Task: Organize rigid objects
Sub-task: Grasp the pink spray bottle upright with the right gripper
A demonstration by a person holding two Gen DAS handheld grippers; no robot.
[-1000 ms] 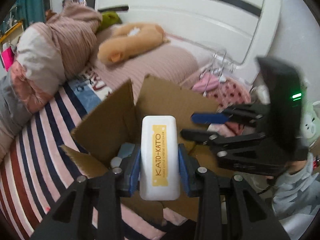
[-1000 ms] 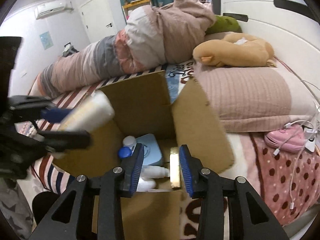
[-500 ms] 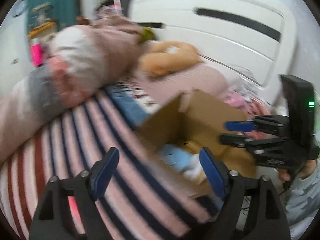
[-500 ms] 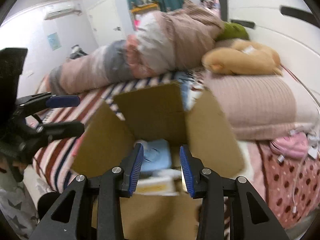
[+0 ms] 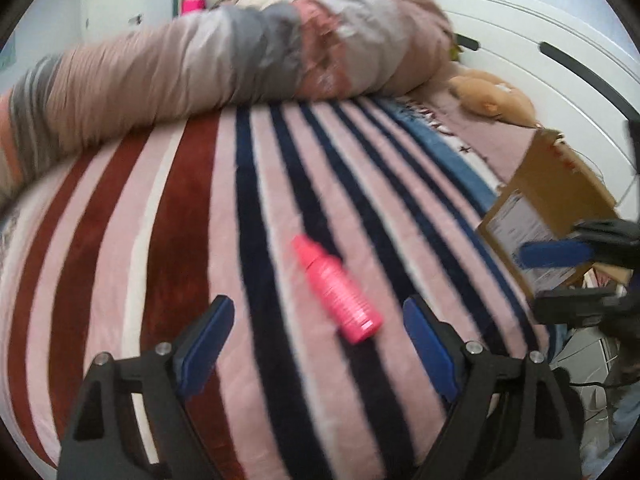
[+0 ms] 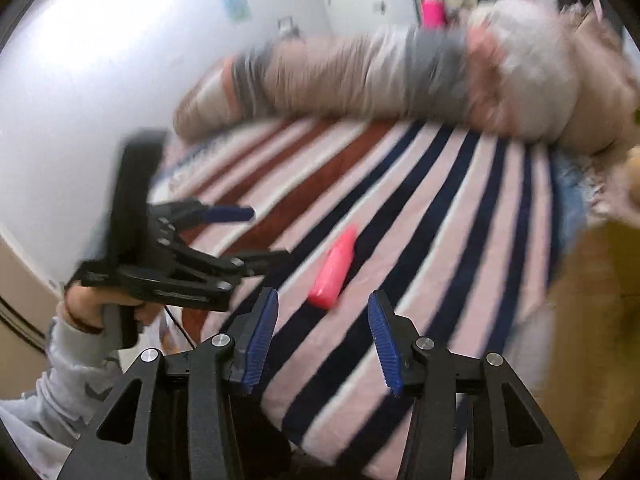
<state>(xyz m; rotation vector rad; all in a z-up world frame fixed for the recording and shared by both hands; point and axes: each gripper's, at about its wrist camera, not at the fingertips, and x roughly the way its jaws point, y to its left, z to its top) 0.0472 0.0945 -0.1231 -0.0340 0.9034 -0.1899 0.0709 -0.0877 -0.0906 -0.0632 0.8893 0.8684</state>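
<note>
The left gripper [image 5: 316, 332] hovers low over the striped blanket [image 5: 168, 208], jaws spread wide and empty. The pink bottle [image 5: 336, 290] lies flat just ahead between its fingers. The right gripper [image 6: 322, 320], likewise spread and empty, angles toward the bottle from beside the cardboard box [image 5: 548, 200].

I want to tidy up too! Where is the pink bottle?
The pink bottle lies on its side on the striped blanket, just ahead of the open left gripper, with the cardboard box off to its right.
</note>
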